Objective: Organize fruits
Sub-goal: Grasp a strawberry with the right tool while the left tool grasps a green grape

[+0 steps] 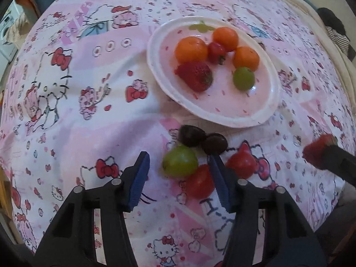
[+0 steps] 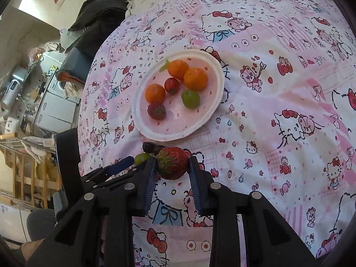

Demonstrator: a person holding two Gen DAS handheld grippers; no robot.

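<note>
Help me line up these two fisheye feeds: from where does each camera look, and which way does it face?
Left wrist: rides the open left claw, looking down past a green grape to the plate; the right claw enters at right.
Right wrist: rides the right claw, shut on a strawberry, facing the plate; the left claw shows at left.
Shared: plate, loose fruit.

Lived-in home, likely bedroom or small flat. Soft surface under pink-and-white cartoon-cat printed cotton sheet [image 2: 267, 89], wrinkled like bedding. Cream quilted blanket edge [image 1: 311, 11] at far side. Dark heaped clothing [image 2: 98, 15] beyond sheet. White plastic drawer unit [image 2: 55, 106] crowded with small household clutter. Light wooden drying rack [image 2: 26, 173] draped with cloth. White oval plastic plate [image 2: 217, 102] with fruit set directly on sheet.
</note>
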